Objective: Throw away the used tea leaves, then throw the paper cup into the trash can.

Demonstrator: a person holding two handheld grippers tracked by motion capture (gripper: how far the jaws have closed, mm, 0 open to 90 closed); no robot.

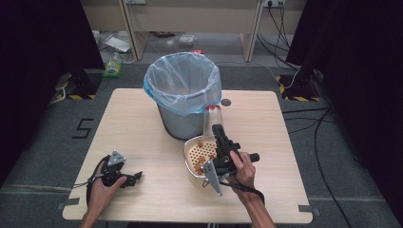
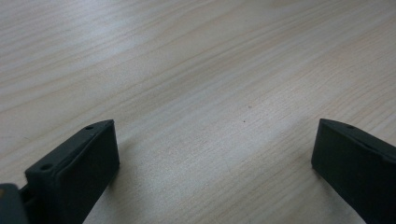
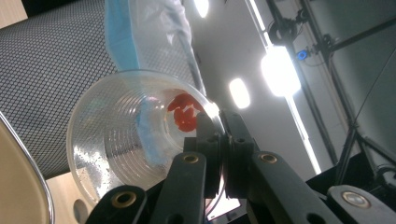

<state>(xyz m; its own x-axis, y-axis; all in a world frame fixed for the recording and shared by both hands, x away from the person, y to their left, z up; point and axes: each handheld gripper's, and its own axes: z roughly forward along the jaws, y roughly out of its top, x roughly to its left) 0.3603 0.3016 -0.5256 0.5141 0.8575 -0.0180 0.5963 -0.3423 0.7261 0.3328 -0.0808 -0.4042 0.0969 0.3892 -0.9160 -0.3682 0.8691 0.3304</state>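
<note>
Floor marking: I read a black "5" (image 1: 81,128) on the grey floor left of the table.
Other text: I can make out nothing else legible.

lab/recording rig: black curtains (image 1: 43,42), hazard-taped stand bases (image 1: 297,90), floor cables (image 1: 323,137), ceiling light rig (image 3: 280,70).

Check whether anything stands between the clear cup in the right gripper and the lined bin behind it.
Nothing visible does. The right gripper pinches the clear cup by its rim above the strainer bowl, right beside the bin, whose open top is unobstructed.
</note>
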